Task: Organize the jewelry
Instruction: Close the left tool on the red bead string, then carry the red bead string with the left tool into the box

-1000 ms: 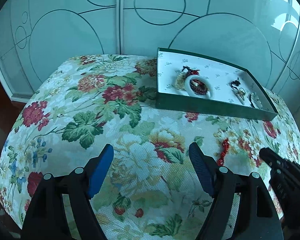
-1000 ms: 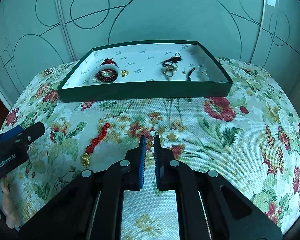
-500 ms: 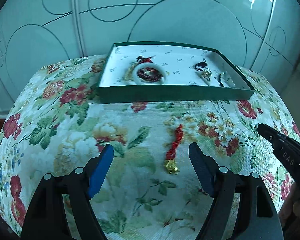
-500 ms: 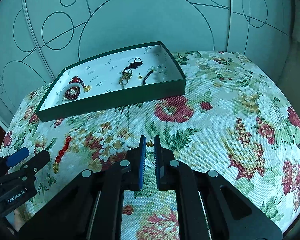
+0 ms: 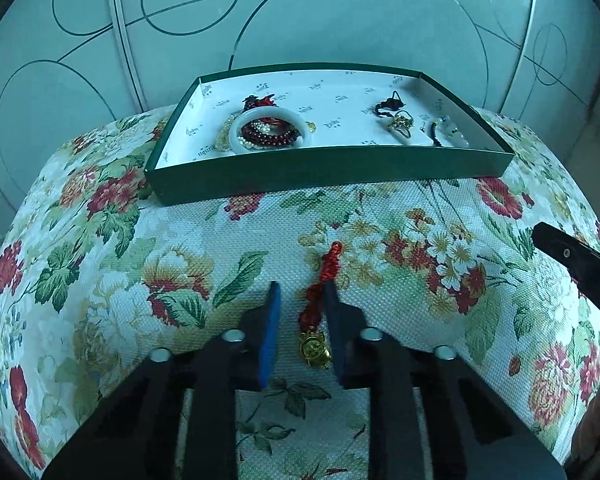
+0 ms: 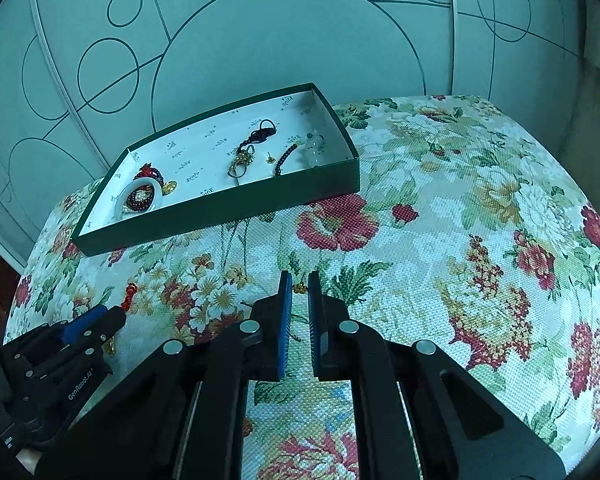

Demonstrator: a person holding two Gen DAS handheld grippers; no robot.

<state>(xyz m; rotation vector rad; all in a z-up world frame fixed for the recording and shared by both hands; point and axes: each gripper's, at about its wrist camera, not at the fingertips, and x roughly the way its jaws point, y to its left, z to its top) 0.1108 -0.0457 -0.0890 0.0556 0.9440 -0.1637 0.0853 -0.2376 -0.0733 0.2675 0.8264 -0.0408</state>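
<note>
A red knotted cord [image 5: 331, 262] with a gold charm [image 5: 314, 346] lies on the floral cloth. My left gripper [image 5: 300, 286] straddles it and its jaws are closing. The right pad touches the cord, while the left pad [image 5: 271, 320] stands apart from it. In the right wrist view, the left gripper [image 6: 96, 318] is low on the left with the cord's red tip [image 6: 130, 294] beyond it. My right gripper [image 6: 299, 280] is shut, with a small gold piece [image 6: 300, 289] pinched at its tips. The green tray [image 5: 328, 168] behind holds a white bangle [image 5: 270, 130] and beads.
The tray [image 6: 220, 210] stands at the far edge against frosted glass doors with circle lines. More jewellery lies at its right end: a dark cord piece [image 5: 390, 106] and a pale bead string [image 5: 446, 132]. The right gripper's finger [image 5: 572, 256] juts in from the right.
The left gripper moved over the red cord, which now lies between its fingers, and its jaws narrowed from wide apart. The right gripper swung rightward and stayed shut.
</note>
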